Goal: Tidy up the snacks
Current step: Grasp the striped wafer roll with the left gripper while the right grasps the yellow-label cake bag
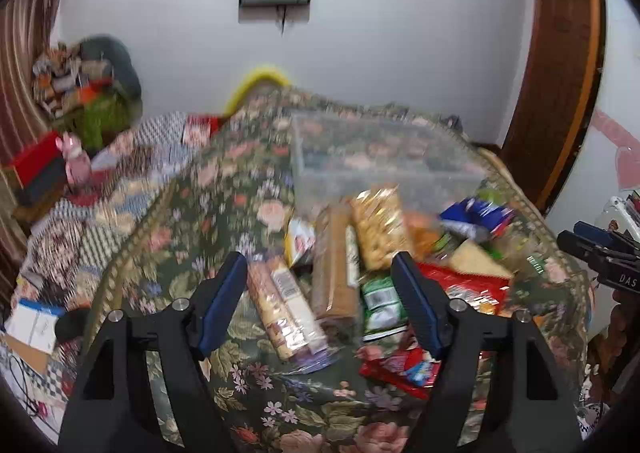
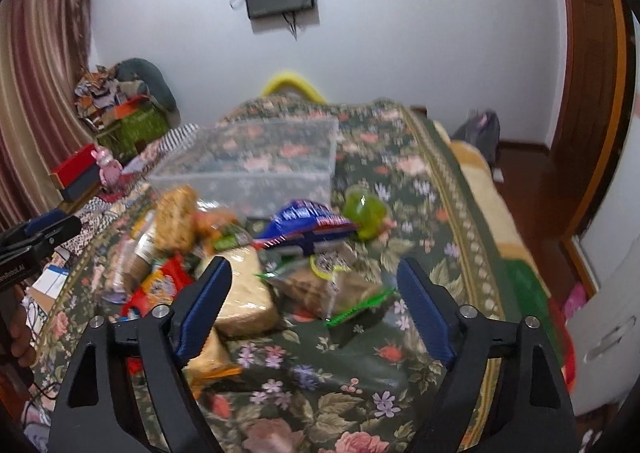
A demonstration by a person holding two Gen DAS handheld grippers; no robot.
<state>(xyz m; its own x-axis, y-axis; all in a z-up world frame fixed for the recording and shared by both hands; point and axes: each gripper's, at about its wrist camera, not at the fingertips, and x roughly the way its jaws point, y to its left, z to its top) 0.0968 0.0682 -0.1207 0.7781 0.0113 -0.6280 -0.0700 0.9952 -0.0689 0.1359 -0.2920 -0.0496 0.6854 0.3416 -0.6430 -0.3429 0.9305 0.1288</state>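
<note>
The task looks barely begun. The clear plastic bin (image 1: 384,157) sits on the bed's floral cover (image 1: 224,189) with nothing visible inside it — the pattern shows through its walls and floor — while every snack I can make out lies outside it in a loose heap just in front.

Both claws stand open with nothing between their pads. The left claw (image 1: 320,293) hangs over the near left side of the heap, above a long biscuit sleeve (image 1: 280,305) and a brown cracker sleeve (image 1: 334,273). The right claw (image 2: 316,293) hangs over the right side, above a pale wrapped block (image 2: 244,293) and a clear bag with green trim (image 2: 340,289).

The count is hedged, since both views are blurred and the packs overlap:
- one bin
- two long sleeves of biscuits or crackers
- one bag of pale puffed snack (image 1: 380,225)
- one blue packet (image 2: 308,225)
- one green-and-white packet (image 1: 380,301)
- at least two red packets (image 1: 472,289), one near the front edge
- one green cup or tub (image 2: 366,213), standing apart to the right of the heap

That makes roughly a dozen snacks in all, though I cannot give an exact total. All of it is left to sort — nothing is placed yet.
</note>
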